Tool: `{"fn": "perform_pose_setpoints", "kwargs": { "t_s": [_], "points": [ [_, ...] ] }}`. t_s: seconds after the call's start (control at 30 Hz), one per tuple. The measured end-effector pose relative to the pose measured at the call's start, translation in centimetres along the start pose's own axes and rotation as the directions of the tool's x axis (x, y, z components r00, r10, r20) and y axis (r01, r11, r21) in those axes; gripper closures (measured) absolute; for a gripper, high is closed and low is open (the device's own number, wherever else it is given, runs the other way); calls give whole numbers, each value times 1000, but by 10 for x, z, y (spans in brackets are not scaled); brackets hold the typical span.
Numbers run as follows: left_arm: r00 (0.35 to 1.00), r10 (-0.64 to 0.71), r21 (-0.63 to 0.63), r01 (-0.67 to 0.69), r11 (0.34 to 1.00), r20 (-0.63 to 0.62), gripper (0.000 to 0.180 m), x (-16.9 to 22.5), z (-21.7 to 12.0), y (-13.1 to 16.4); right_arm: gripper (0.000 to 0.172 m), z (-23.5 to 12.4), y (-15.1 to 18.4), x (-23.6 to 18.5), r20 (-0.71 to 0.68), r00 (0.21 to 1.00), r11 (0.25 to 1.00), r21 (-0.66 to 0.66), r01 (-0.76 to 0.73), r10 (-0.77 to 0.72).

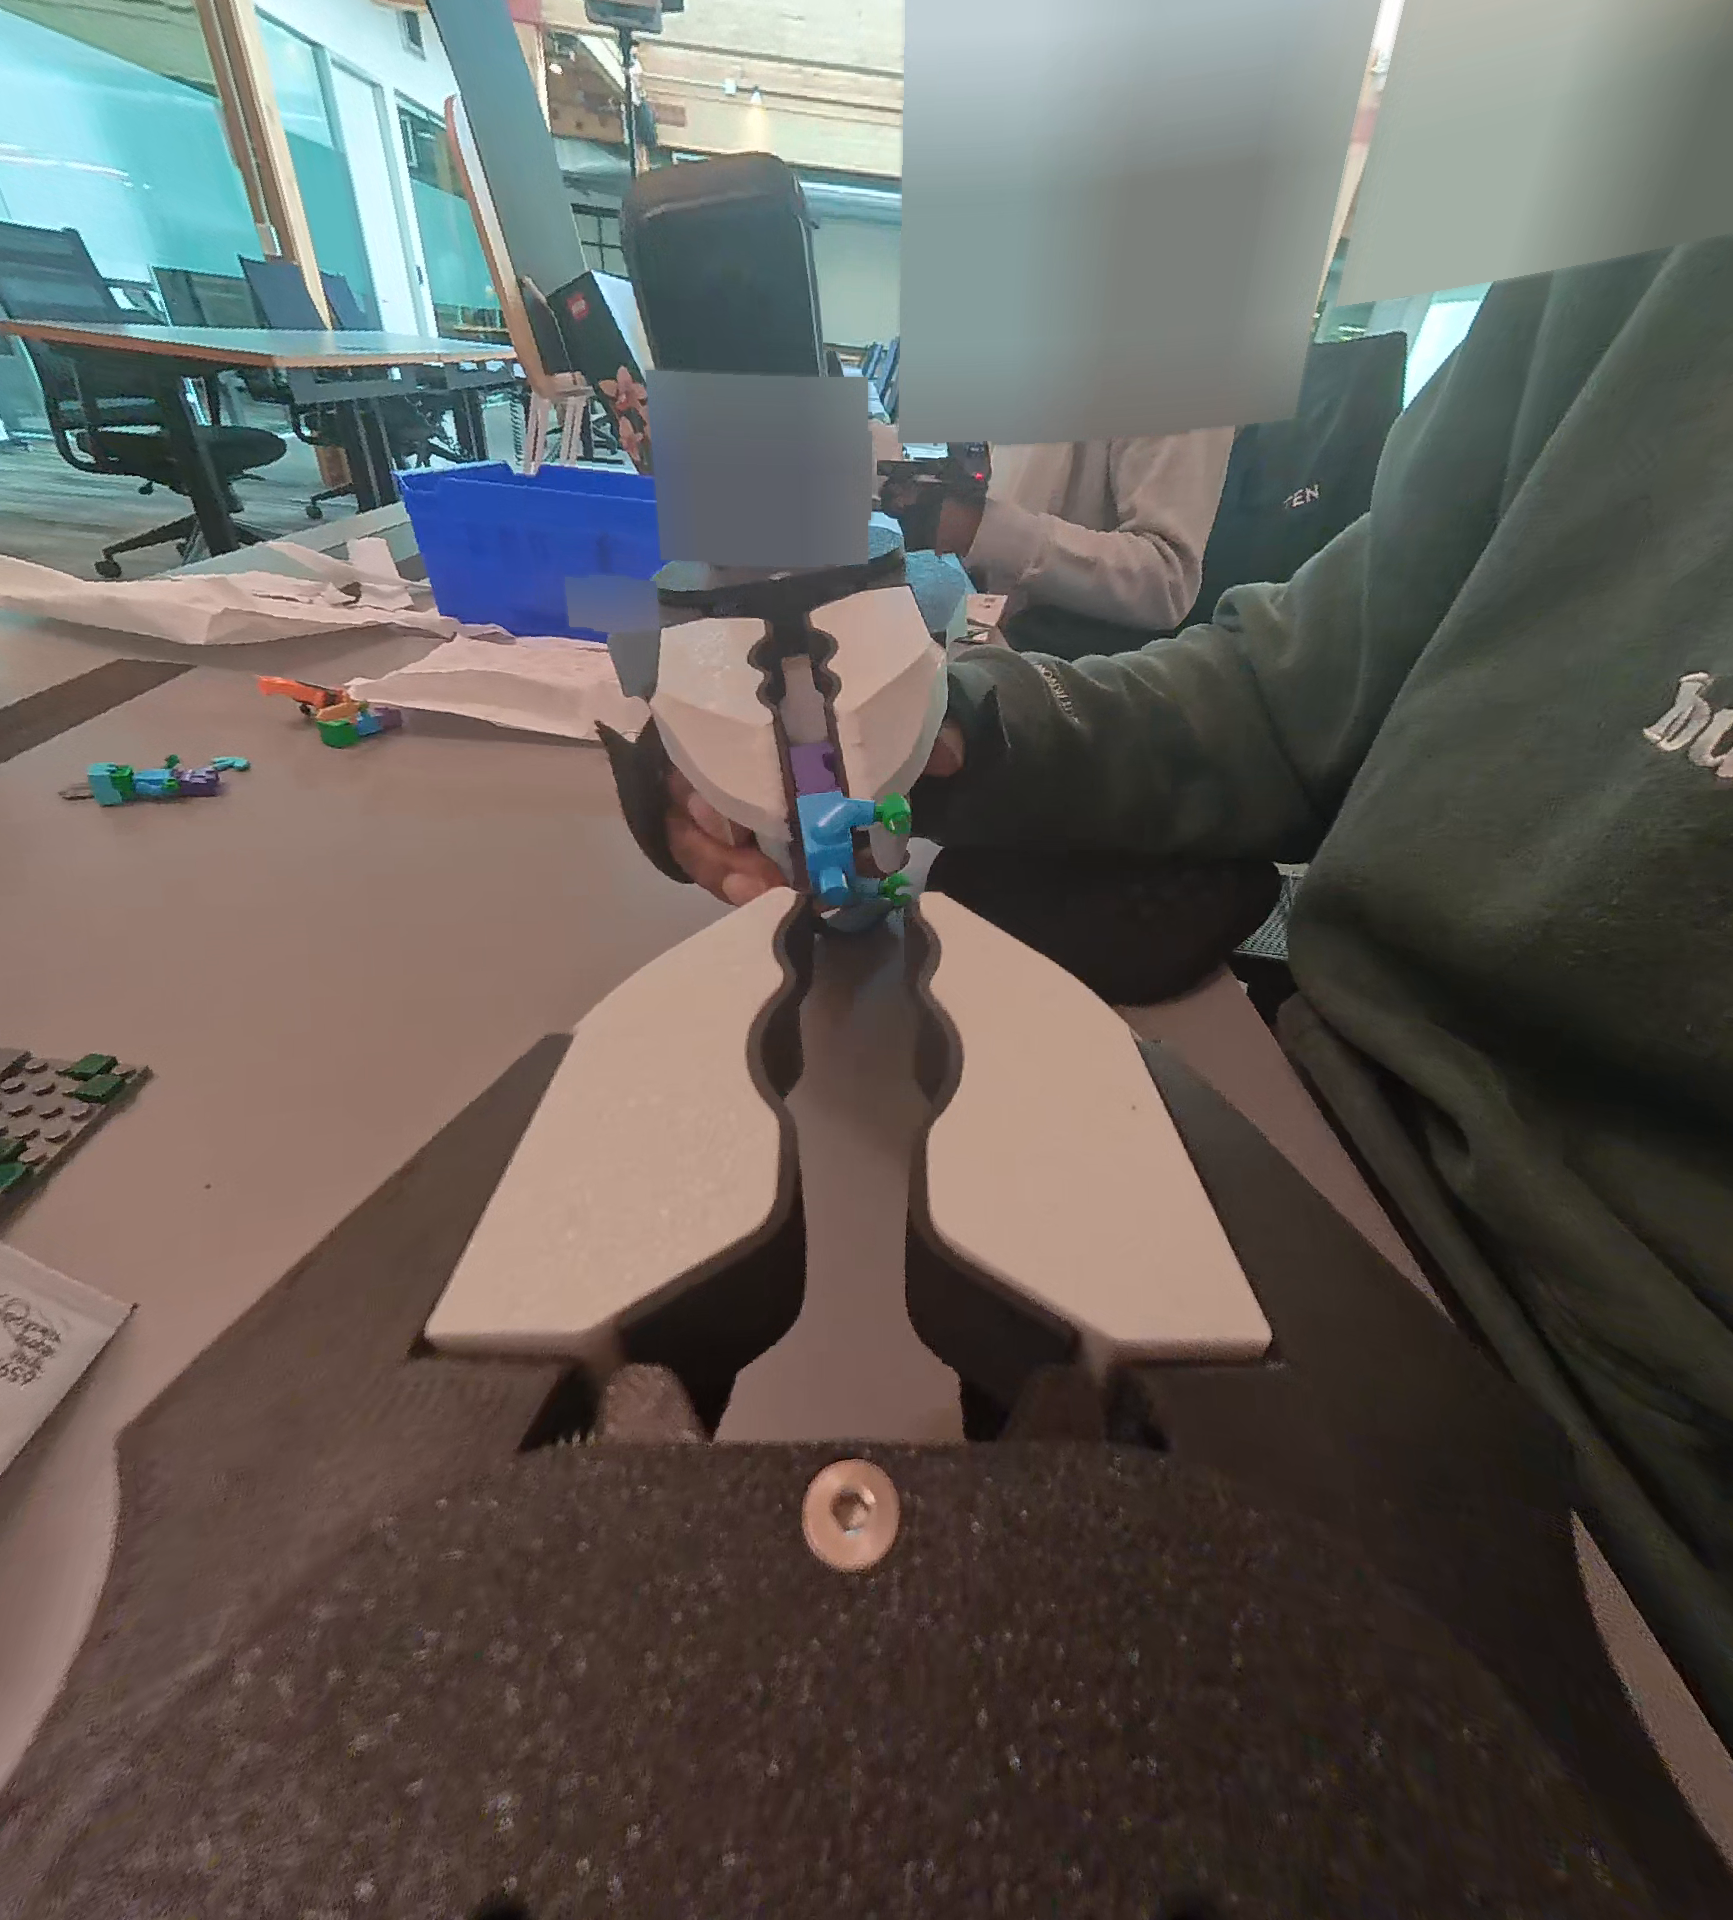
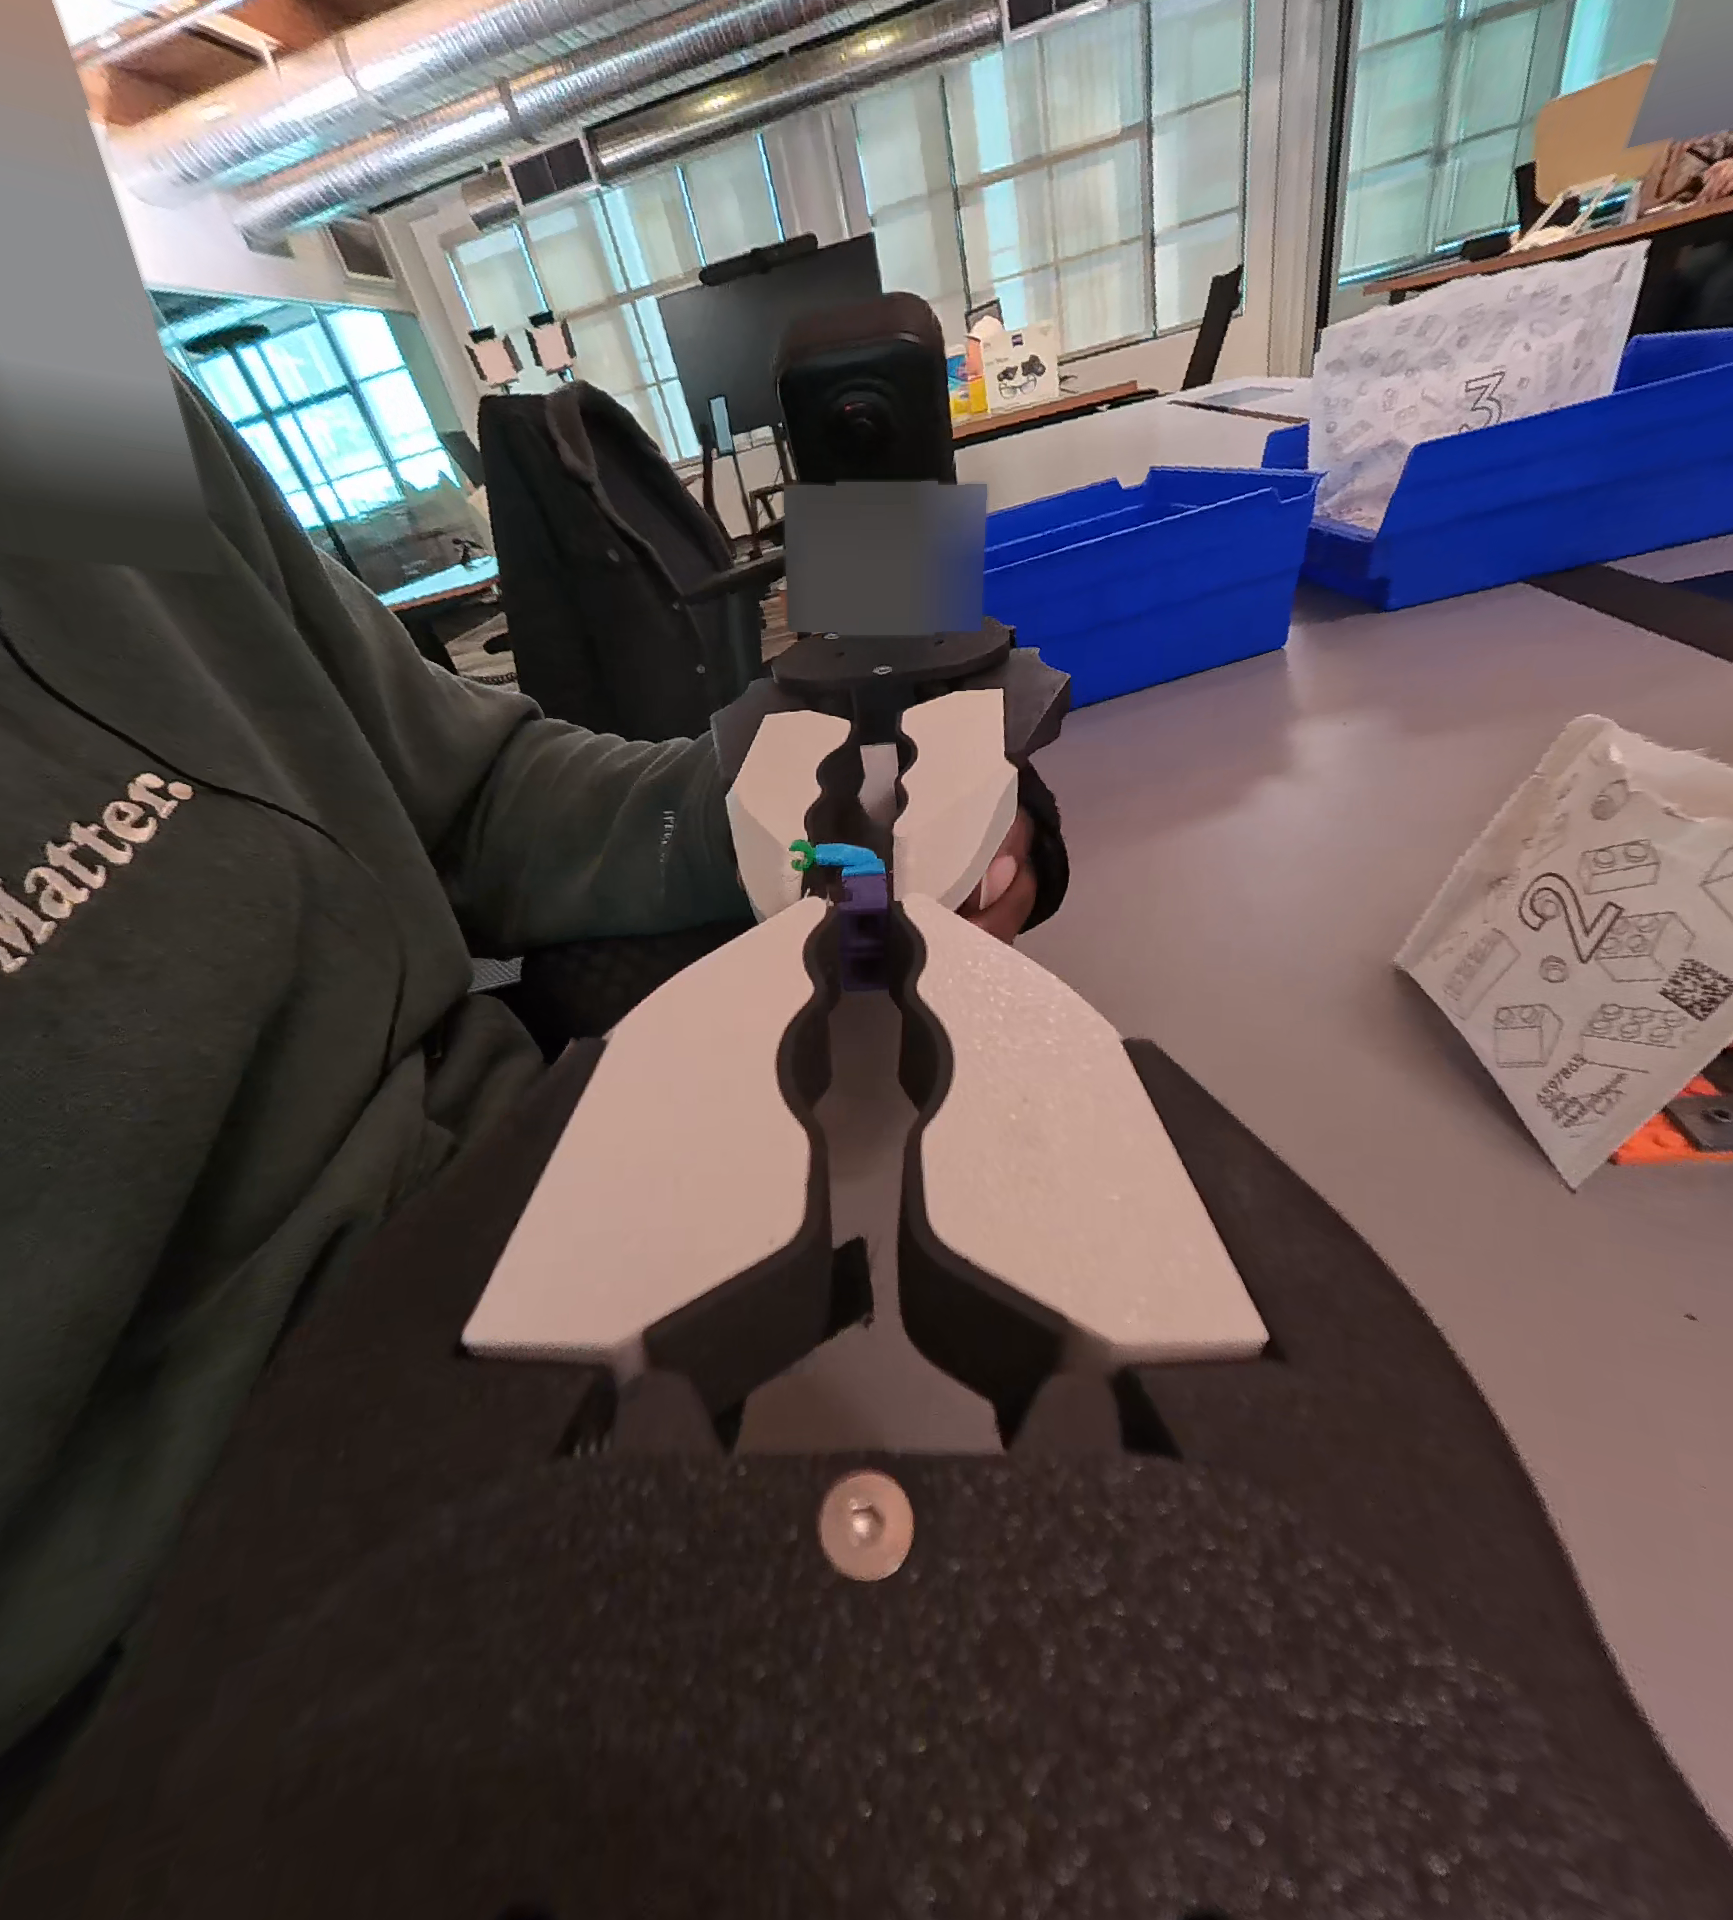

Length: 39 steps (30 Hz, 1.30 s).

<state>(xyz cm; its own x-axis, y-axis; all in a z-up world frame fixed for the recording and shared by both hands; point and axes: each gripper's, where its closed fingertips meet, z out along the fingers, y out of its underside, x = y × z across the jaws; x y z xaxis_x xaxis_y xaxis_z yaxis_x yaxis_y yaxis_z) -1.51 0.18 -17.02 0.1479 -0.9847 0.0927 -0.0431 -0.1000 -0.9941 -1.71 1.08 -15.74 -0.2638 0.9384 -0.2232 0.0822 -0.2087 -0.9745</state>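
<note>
The two grippers face each other tip to tip above the grey table (image 1: 342,935), w/ a small toy brick minifigure (image 1: 826,842) between them. Right gripper (image 2: 860,940) is closed down to a narrow slot on the figure's purple legs (image 2: 864,945); both dark pads look pressed on the leg block, so that's a real hold. The blue torso (image 1: 820,831) and green hands (image 1: 893,812) stick out past its tips toward the left gripper (image 1: 857,920). Left gripper's jaws are only slightly apart, tips just at the lower end of the torso; can't tell if its pads actually press on anything there. A person's hand (image 1: 727,852) wraps the right gripper's handle. On the table well apart: two other small brick figures (image 1: 155,779) (image 1: 342,712), a grey studded baseplate (image 1: 10,1112), crumpled paper bags (image 1: 218,597), a blue bin (image 1: 529,540). Handling, as a guess: figure is v. light, hard, smooth plastic, so slippery under pads; arms and hands swivel and pop off easily. Best hold is the flat faces of torso or leg block, not the arms.
</note>
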Motion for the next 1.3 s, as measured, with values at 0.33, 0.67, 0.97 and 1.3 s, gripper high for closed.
{"fn": "perform_pose_setpoints", "kwargs": {
  "t_s": [0.33,0.67,0.97,1.3],
  "points": [
    [999,25,-7,-25,1000,40,169,-4,5,1,164,7,2,0,-4,1000,1000,10,-9,9],
    [996,50,-41,-47,998,73,173,-7,5,3,164,8,2,1,-13,1000,1000,2,8,-8],
    [1000,17,71,-18,997,12,162,-1,-8,-14,164,3,6,-3,27,1000,1000,-20,-6,7],
    [998,46,24,-47,999,31,169,-1,-5,-7,164,8,7,-4,12,1000,1000,-21,15,-14]
  ]
}}
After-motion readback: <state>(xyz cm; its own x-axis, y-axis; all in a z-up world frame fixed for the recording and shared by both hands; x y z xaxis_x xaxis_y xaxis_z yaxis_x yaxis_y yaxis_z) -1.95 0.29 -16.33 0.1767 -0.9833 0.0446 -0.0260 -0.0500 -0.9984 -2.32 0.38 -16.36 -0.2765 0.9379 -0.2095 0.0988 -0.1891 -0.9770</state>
